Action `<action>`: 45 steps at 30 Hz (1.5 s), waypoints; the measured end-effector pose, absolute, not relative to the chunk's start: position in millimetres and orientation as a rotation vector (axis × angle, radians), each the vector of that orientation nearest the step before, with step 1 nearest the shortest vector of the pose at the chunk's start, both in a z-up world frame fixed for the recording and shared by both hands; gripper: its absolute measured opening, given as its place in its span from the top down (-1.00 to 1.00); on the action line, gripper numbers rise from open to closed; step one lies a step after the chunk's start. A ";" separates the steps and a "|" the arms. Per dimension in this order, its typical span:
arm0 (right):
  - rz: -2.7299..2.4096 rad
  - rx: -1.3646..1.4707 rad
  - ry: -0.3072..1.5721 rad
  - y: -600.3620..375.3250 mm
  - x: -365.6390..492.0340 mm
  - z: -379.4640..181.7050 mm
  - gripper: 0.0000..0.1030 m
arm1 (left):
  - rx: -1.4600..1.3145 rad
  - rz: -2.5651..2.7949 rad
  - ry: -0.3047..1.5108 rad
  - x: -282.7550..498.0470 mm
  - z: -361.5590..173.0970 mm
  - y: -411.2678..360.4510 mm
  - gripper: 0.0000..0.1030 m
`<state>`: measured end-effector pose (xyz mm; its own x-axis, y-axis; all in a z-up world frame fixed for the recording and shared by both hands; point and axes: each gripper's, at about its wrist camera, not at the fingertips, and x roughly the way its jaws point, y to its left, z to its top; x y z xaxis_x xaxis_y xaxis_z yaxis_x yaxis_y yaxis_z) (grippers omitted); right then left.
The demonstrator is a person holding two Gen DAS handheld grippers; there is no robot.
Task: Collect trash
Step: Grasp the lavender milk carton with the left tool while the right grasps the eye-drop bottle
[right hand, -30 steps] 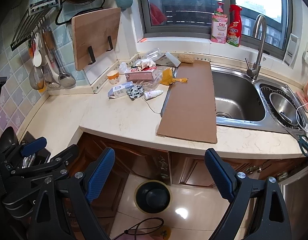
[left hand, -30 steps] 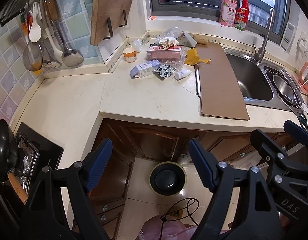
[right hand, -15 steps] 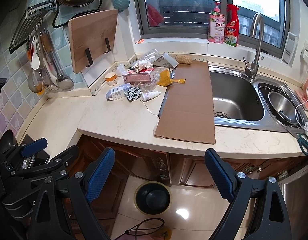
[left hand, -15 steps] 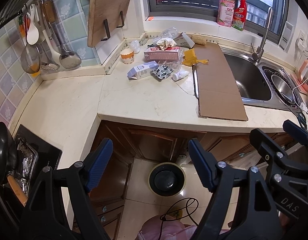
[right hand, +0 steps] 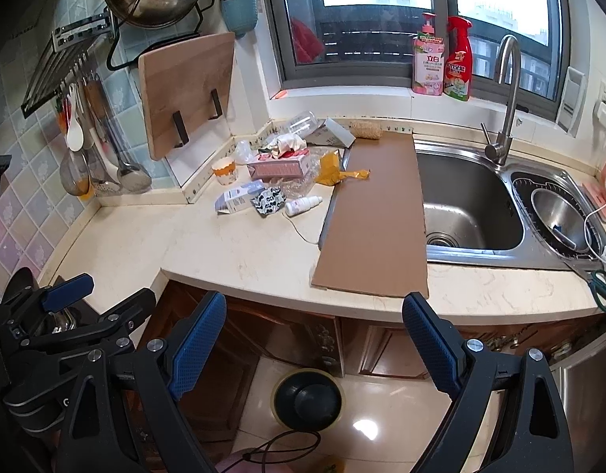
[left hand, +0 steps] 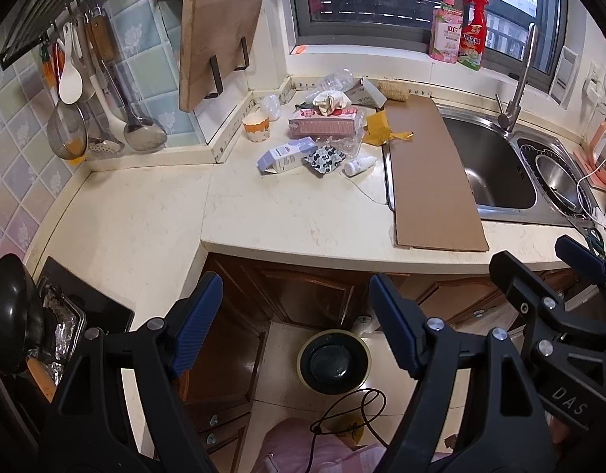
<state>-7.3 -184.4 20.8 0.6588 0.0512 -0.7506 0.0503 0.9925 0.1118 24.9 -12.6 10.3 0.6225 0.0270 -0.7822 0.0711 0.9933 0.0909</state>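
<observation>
trash pile [left hand: 322, 138] heaped in the counter's back corner, left of the cardboard sheet [left hand: 429, 173] | well beyond both sets of fingers | left gripper [left hand: 295, 327] spread wide, empty | right gripper [right hand: 315, 347] spread wide, empty | bin [right hand: 307, 398] on floor below

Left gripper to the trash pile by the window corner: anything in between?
Nothing. Left wrist view shows bare countertop between the open left gripper and the trash pile. The cardboard sheet lies off to the right.
</observation>
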 end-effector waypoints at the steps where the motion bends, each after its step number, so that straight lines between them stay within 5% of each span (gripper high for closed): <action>1: 0.000 0.127 0.850 -184.3 -5.9 22.1 -0.80 | 0.118 -0.027 0.899 26.6 10.7 -12.4 -0.46; 15: 0.003 0.148 0.884 -167.7 57.0 9.3 -0.80 | 0.147 -0.069 0.932 105.7 1.8 21.7 -0.46; 32: -0.063 0.377 1.101 -159.4 307.4 -77.4 -0.20 | 0.341 -0.311 0.999 340.5 -72.0 44.0 -0.46; 45: -0.144 0.700 1.255 -201.2 383.4 -186.9 0.12 | 0.418 -0.465 1.119 423.0 -147.1 11.3 -0.46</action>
<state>383.4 -201.2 -186.9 0.3313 0.2696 -0.9042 0.4671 0.7858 0.4054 423.0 11.3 -147.1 0.3610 -0.1440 -0.9214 0.5508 0.8302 0.0861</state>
